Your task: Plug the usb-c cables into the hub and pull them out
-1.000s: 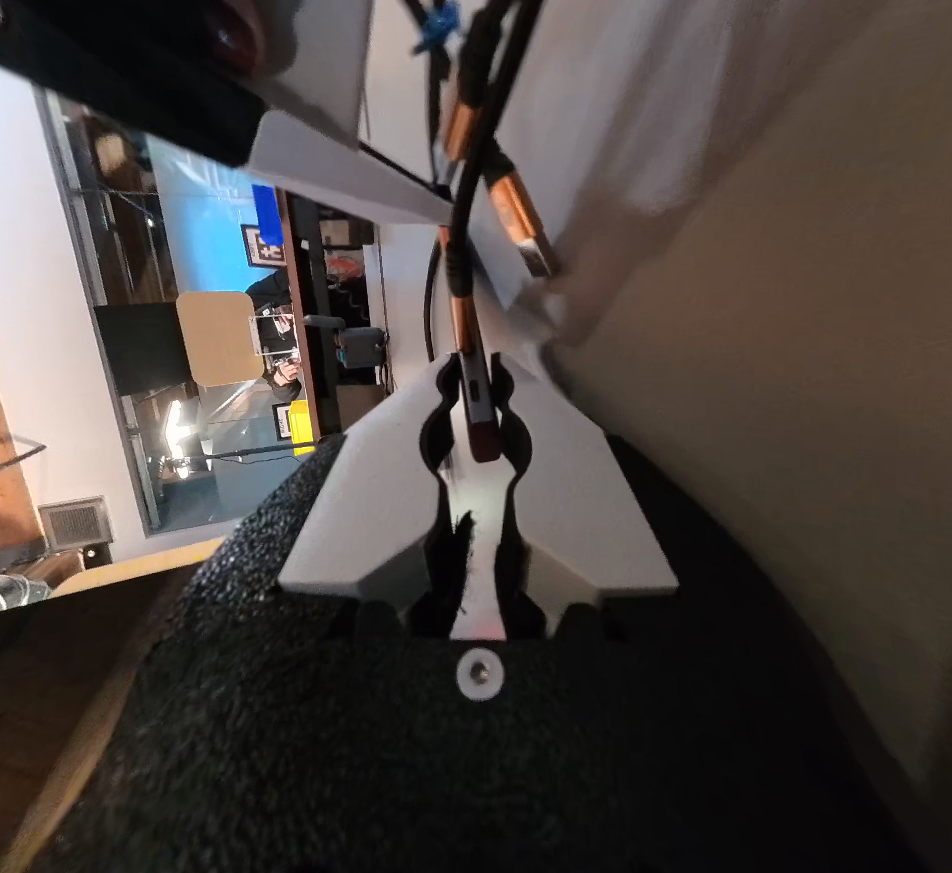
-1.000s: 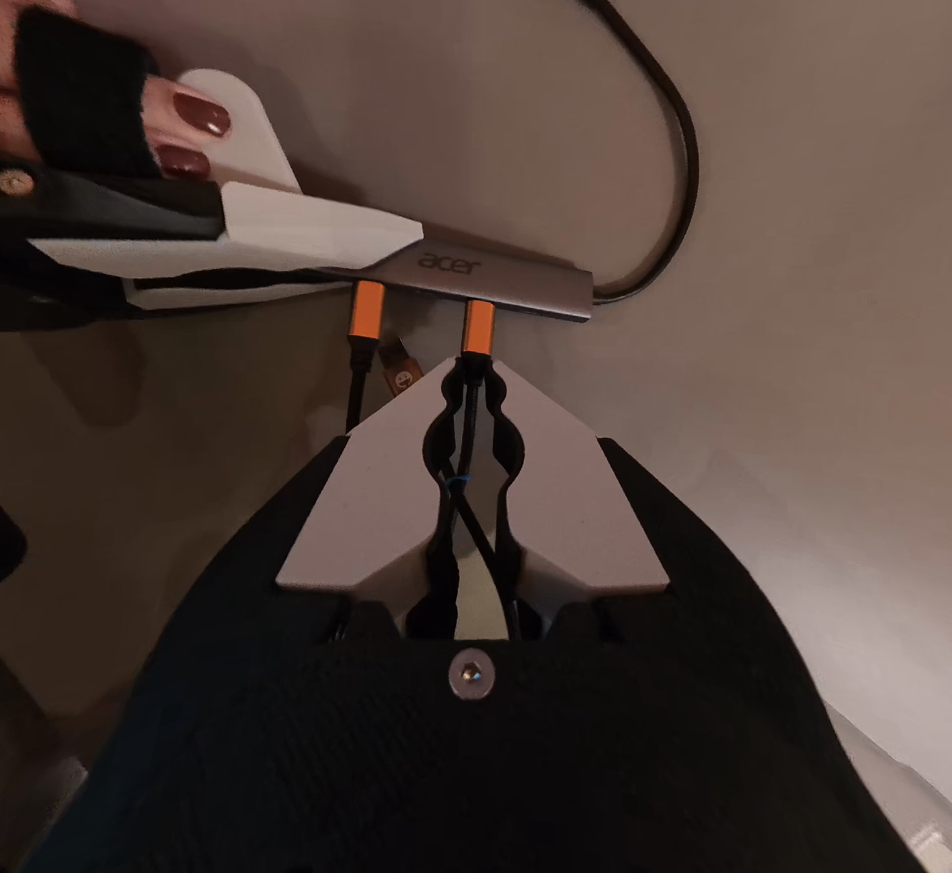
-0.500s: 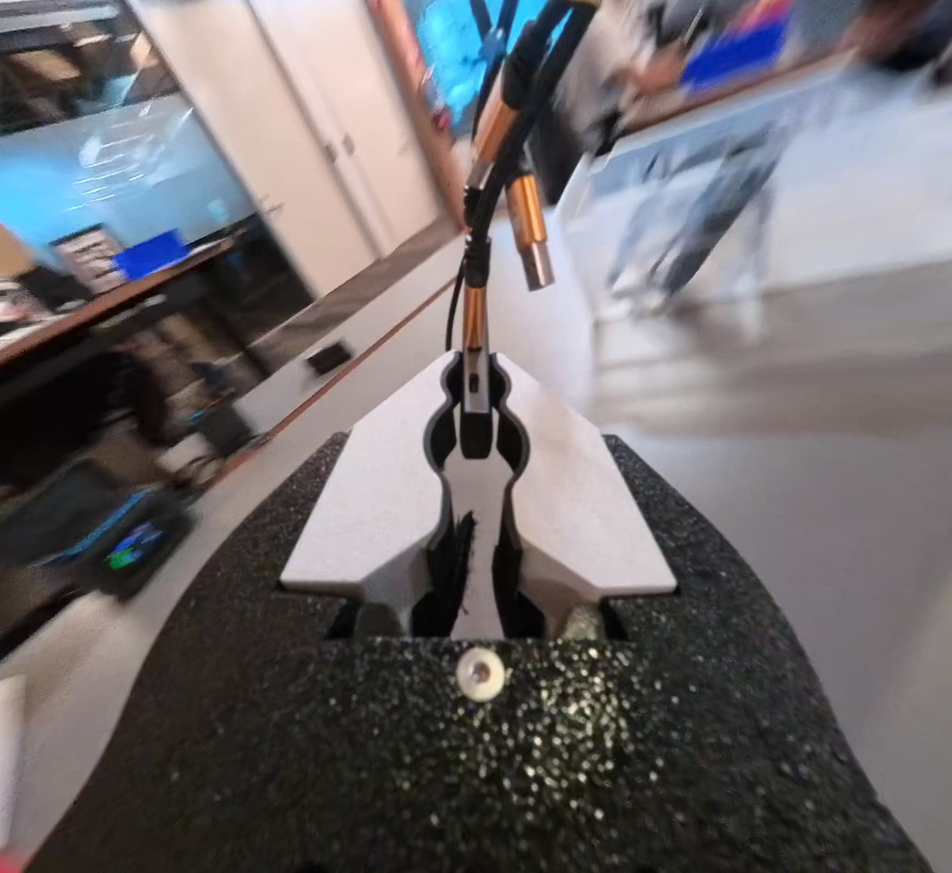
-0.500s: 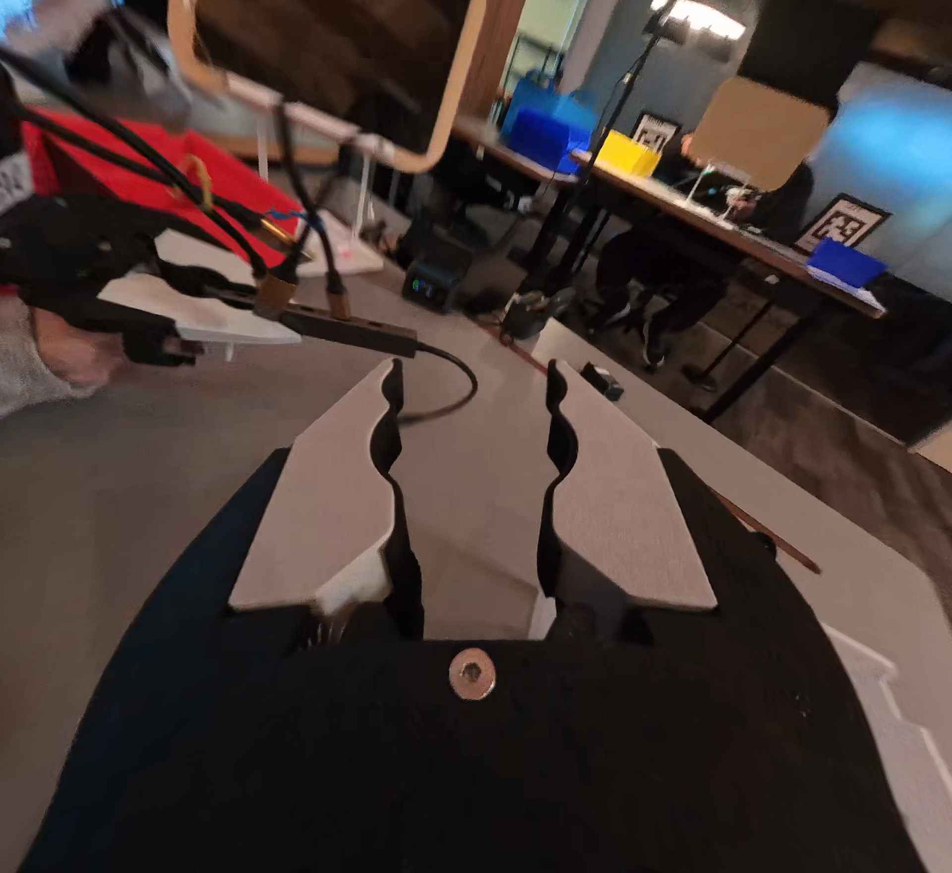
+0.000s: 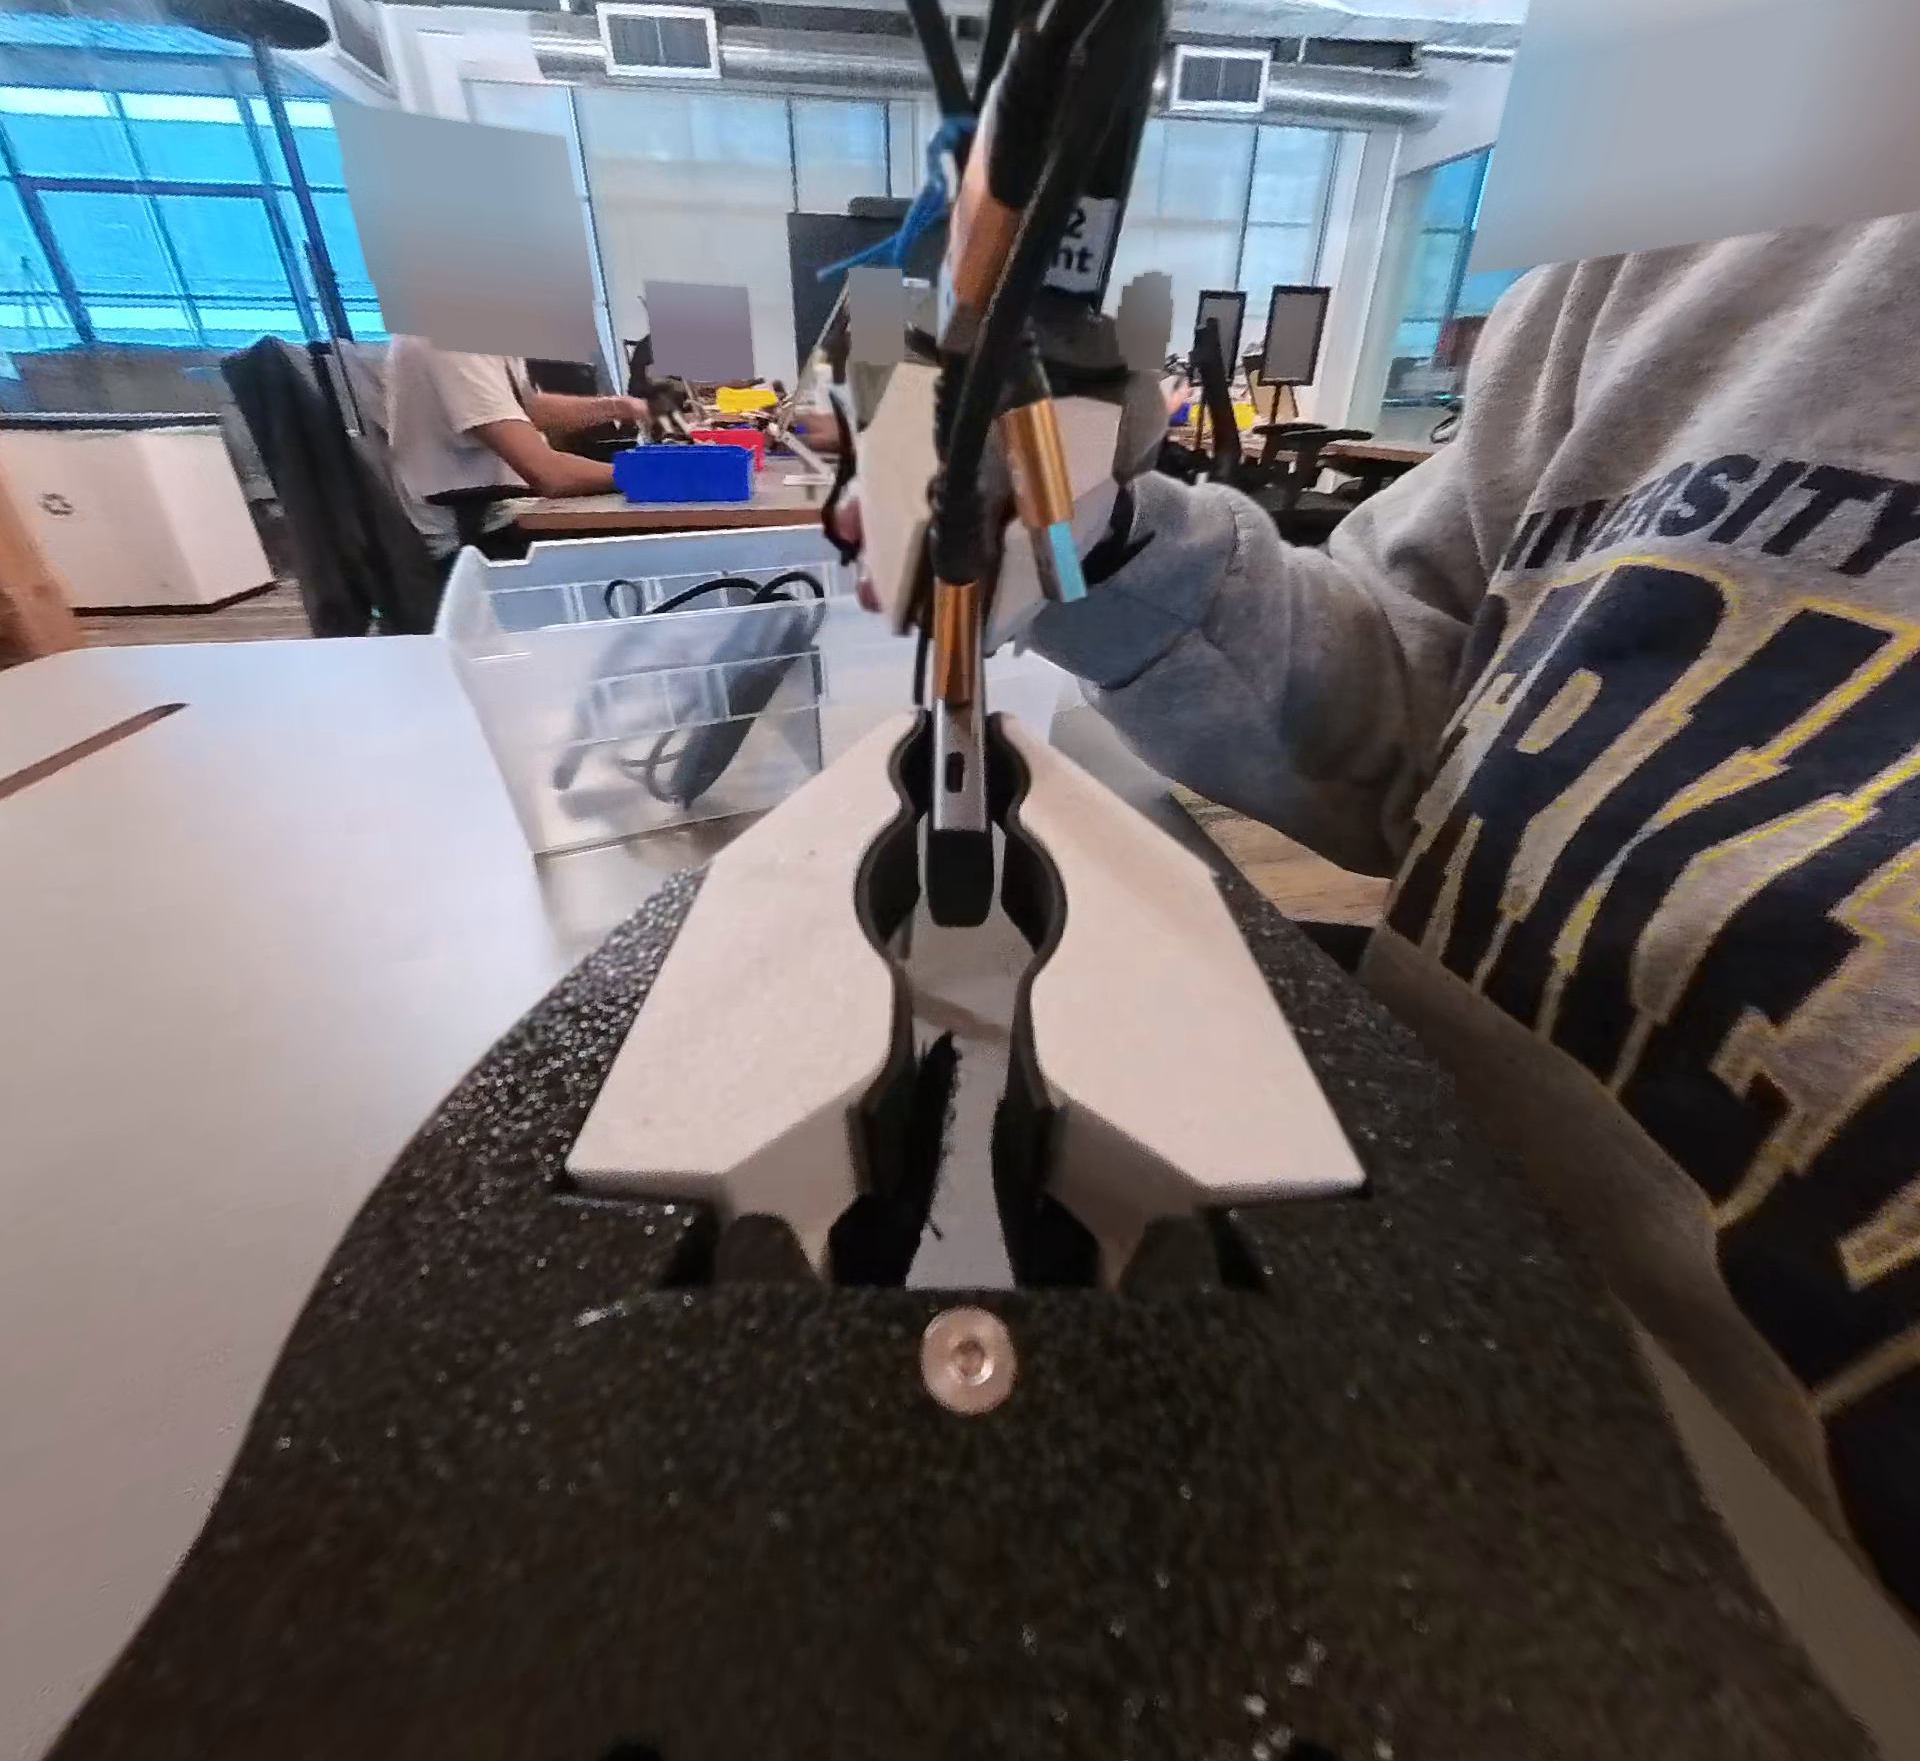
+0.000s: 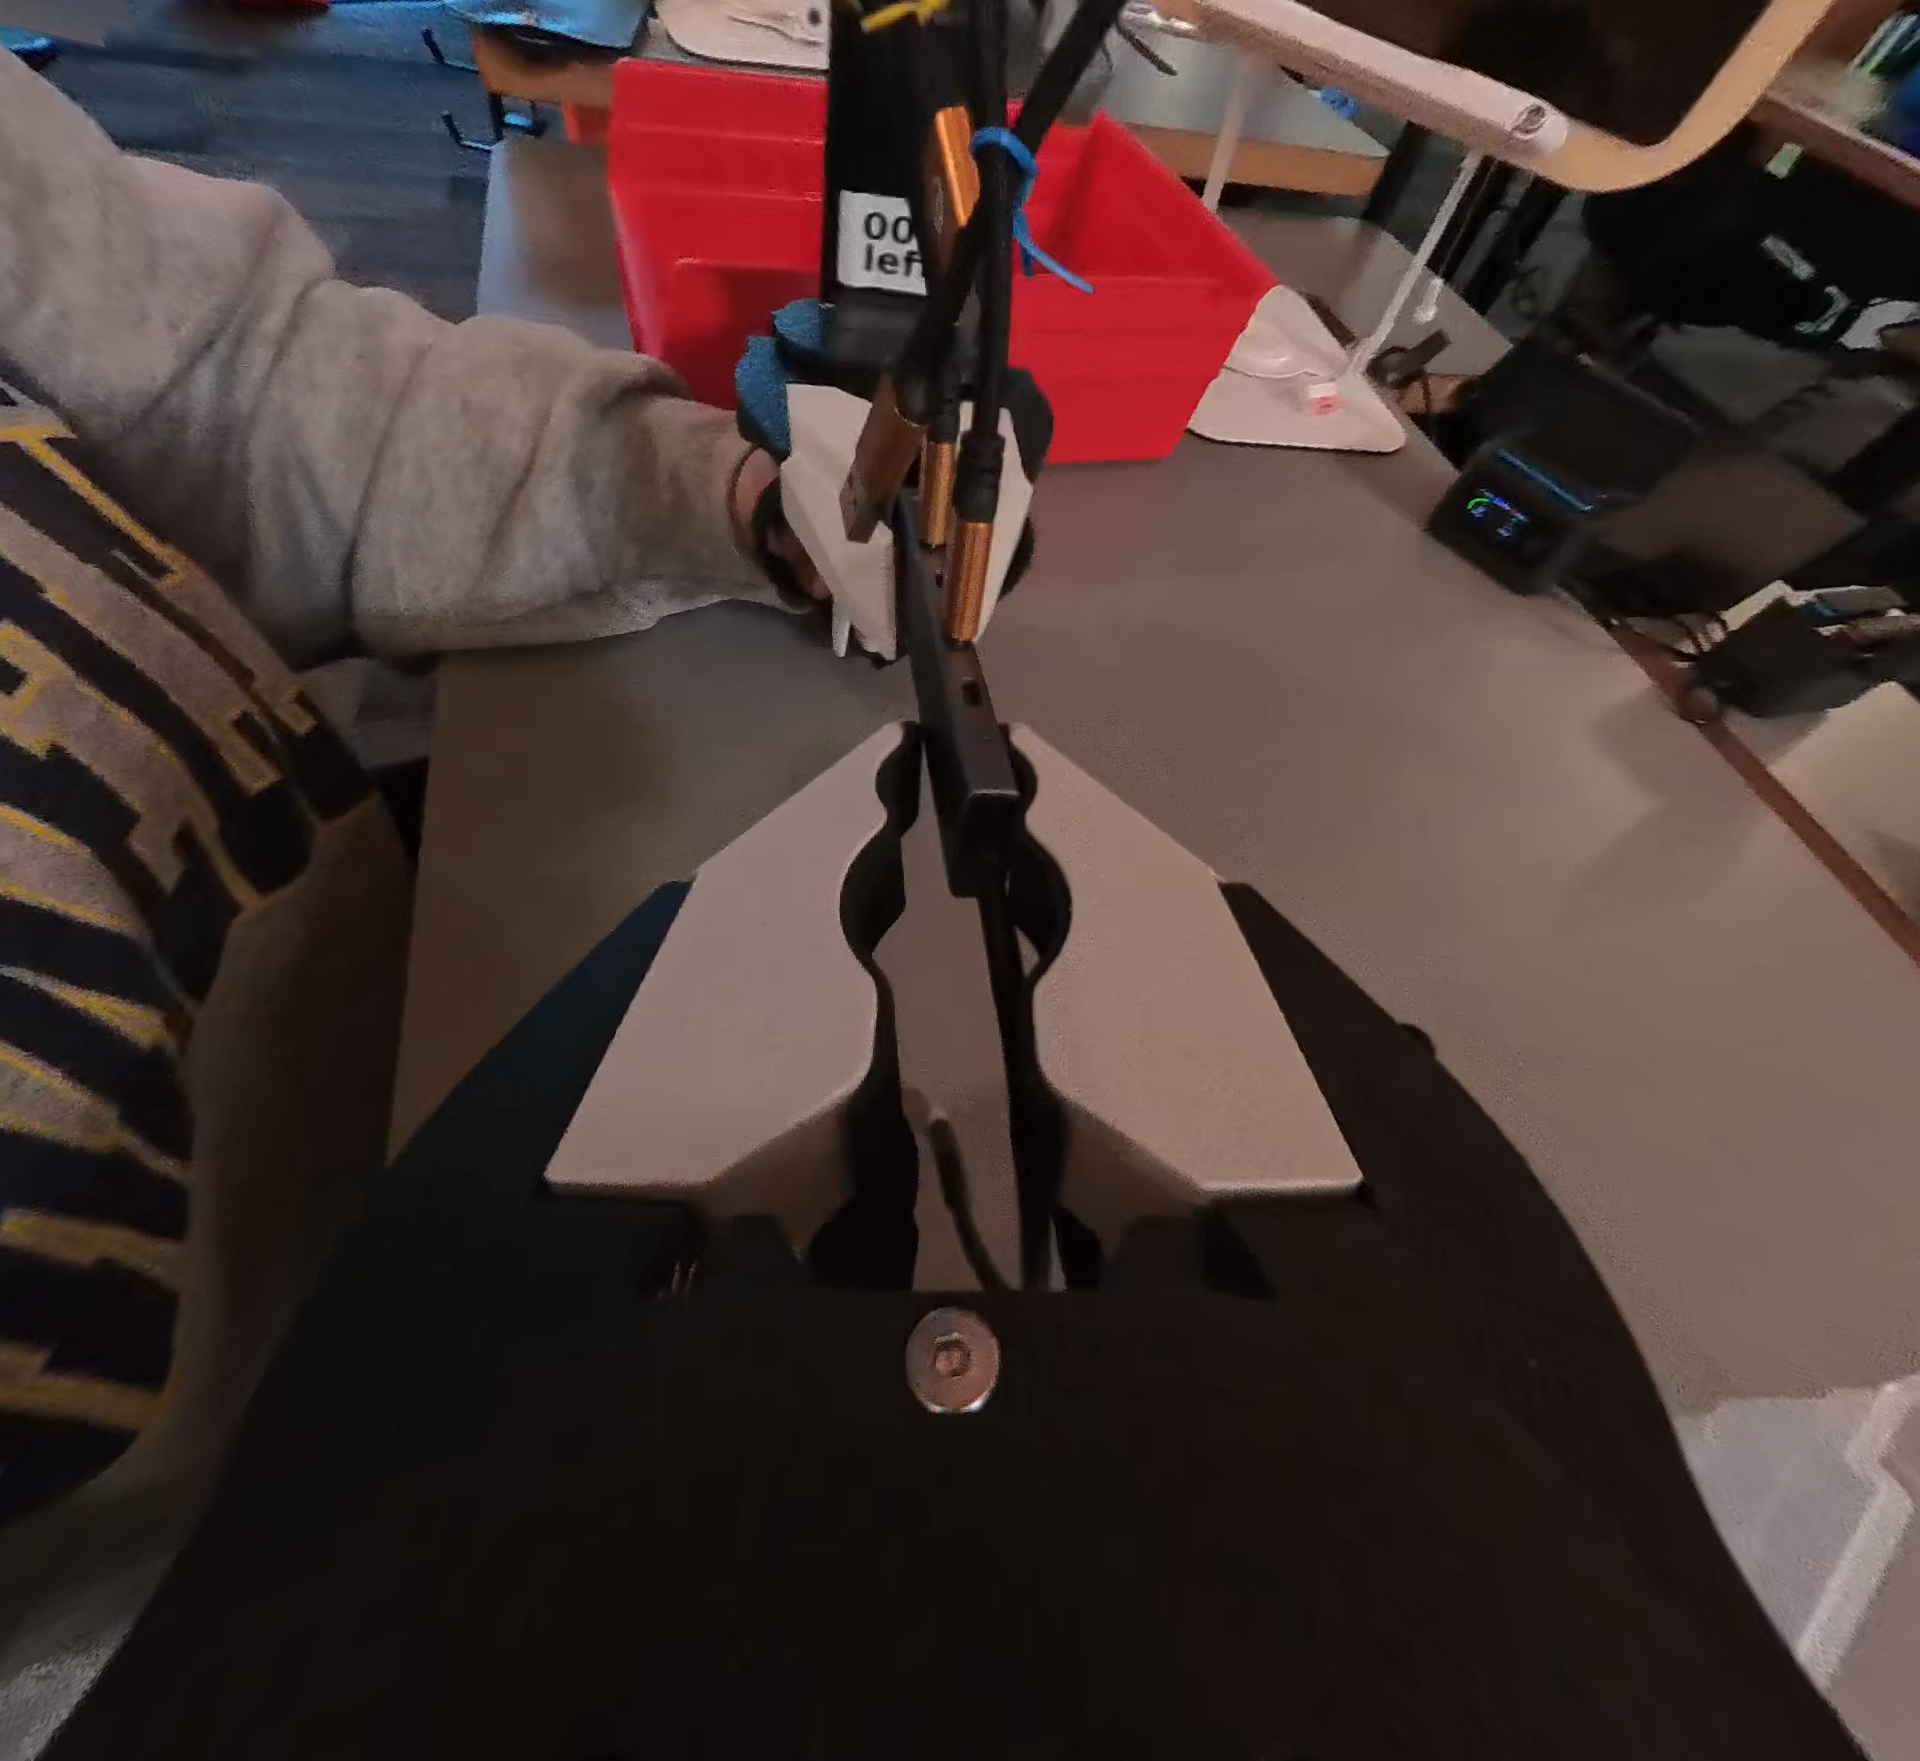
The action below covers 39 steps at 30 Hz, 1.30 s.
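Hub held aloft between both grippers, cables plugged in

The hub (image 5: 958, 781) is clamped at one end by the left gripper (image 5: 954, 755) and at the other by the right gripper (image 6: 961, 776). Orange-collared usb-c cables (image 6: 968, 573) are seen seated just beyond the fingertips; pulling out is judged outstanding.

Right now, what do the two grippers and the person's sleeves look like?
Each gripper, left gripper and right gripper, has two pale grey wedge-shaped fingers with wavy inner edges on a rough black body with one silver screw. The sleeves are grey sweatshirt fabric.
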Tool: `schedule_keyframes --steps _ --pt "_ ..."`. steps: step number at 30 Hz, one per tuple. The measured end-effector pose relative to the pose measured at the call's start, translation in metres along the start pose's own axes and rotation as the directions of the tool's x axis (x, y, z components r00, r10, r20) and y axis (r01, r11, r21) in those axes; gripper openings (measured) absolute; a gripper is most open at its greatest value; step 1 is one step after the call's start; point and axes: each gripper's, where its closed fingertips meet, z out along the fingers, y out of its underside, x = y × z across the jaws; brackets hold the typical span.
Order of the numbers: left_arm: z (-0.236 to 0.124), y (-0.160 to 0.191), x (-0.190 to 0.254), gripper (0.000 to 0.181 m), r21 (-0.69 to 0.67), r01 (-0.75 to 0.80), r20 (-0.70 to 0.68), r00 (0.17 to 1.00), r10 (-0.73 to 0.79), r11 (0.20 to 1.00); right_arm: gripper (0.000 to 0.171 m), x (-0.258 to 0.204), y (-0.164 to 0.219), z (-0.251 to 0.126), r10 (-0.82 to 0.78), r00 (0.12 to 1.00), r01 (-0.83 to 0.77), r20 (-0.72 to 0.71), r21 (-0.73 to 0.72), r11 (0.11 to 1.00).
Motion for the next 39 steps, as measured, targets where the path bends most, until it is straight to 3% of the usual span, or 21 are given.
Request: schedule_keyframes --steps 3,5,7,10,15,19,21,24,27,29,31,34,37,39 --pt "0.000 0.002 0.002 0.008 -0.005 0.034 -0.022 0.999 -0.034 0.999 0.007 -0.007 0.000 -0.001 0.004 0.999 -0.004 0.035 -0.009 1.000" --pt "0.000 0.003 -0.011 0.018 0.007 0.084 0.045 0.995 -0.084 0.996 0.007 0.001 -0.002 -0.008 -0.043 0.999 0.043 -0.026 -0.023 0.999" --pt "-0.004 0.005 -0.027 0.063 0.018 0.149 0.118 0.982 -0.150 0.989 0.007 0.015 -0.014 -0.026 -0.079 0.990 0.079 -0.118 -0.004 0.997" --pt "-0.012 0.005 -0.040 0.075 0.050 0.194 0.161 0.967 -0.199 0.980 0.007 0.036 -0.040 -0.073 -0.177 0.954 0.186 -0.241 0.014 0.982" --pt "-0.019 0.006 -0.053 0.075 0.049 0.179 0.245 0.952 -0.186 0.983 0.007 0.092 -0.049 -0.154 -0.433 0.841 0.321 -0.324 -0.345 0.882" --pt "-0.019 0.014 -0.057 0.072 -0.023 0.145 0.296 0.946 -0.132 0.989 0.007 0.133 -0.028 -0.203 -0.503 0.843 0.282 -0.190 -0.640 0.714" --pt "-0.018 0.018 -0.057 0.069 -0.052 0.135 0.305 0.946 -0.113 0.989 0.007 0.155 -0.005 -0.228 -0.498 0.856 0.202 -0.136 -0.799 0.566" --pt "-0.017 0.021 -0.057 0.067 -0.078 0.127 0.312 0.945 -0.096 0.989 0.007 0.191 0.032 -0.273 -0.553 0.833 0.090 -0.015 -0.983 0.163" --pt "-0.017 0.024 -0.057 0.064 -0.092 0.128 0.315 0.945 -0.093 0.988 0.007 0.212 0.056 -0.293 -0.572 0.787 0.105 0.231 -0.964 -0.246" --pt "-0.017 0.025 -0.057 0.063 -0.096 0.129 0.315 0.944 -0.093 0.987 0.007 0.216 0.071 -0.276 -0.554 0.732 0.199 0.396 -0.903 -0.381" --pt "-0.017 0.025 -0.057 0.062 -0.096 0.128 0.318 0.944 -0.091 0.987 0.007 0.208 0.089 -0.246 -0.522 0.709 0.318 0.474 -0.876 -0.363" --pt "-0.017 0.025 -0.057 0.060 -0.099 0.126 0.323 0.942 -0.088 0.987 0.007 0.201 0.101 -0.224 -0.500 0.741 0.355 0.449 -0.893 -0.275" --pt "-0.017 0.026 -0.058 0.058 -0.102 0.129 0.326 0.941 -0.089 0.986 0.007 0.194 0.113 -0.214 -0.408 0.854 0.326 0.323 -0.943 -0.064" --pt "-0.017 0.027 -0.059 0.057 -0.104 0.130 0.329 0.940 -0.089 0.986 0.007 0.188 0.121 -0.213 -0.299 0.921 0.269 0.249 -0.963 0.027"
